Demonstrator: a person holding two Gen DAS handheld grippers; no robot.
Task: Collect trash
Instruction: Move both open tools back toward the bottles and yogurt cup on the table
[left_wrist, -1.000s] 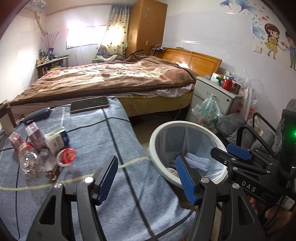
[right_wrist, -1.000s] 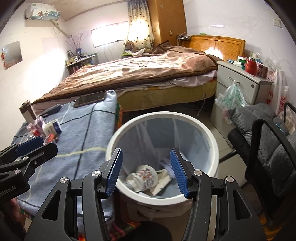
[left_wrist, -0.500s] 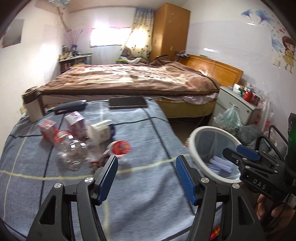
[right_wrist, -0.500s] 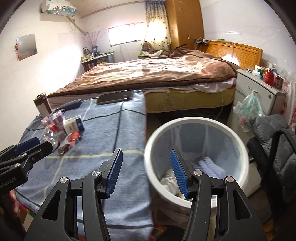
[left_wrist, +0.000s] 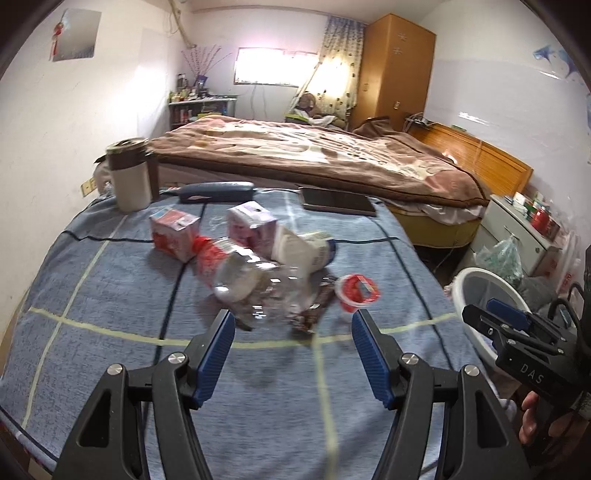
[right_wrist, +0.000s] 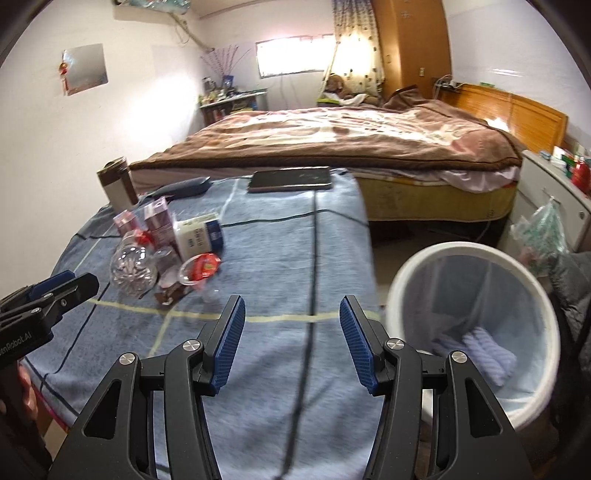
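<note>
Trash lies in a loose heap on the counter, which is covered with a blue checked cloth. Taking the clear bottle as the landmark: its red cap end touches a red-and-white carton behind it, a pink carton and a white-and-blue carton stand just behind it, a brown wrapper lies just beside it toward the bin, and a red-lidded cup lies just past the wrapper. Well behind the bottle are a phone, a dark case and a brown-topped mug. The white bin stands off the counter's edge, well apart from the bottle, with a pale cloth inside. The left hand-held gripper hangs just in front of the bottle, its blue pads spread and empty. The right hand-held gripper is over bare cloth between bottle and bin, spread and empty too.
</note>
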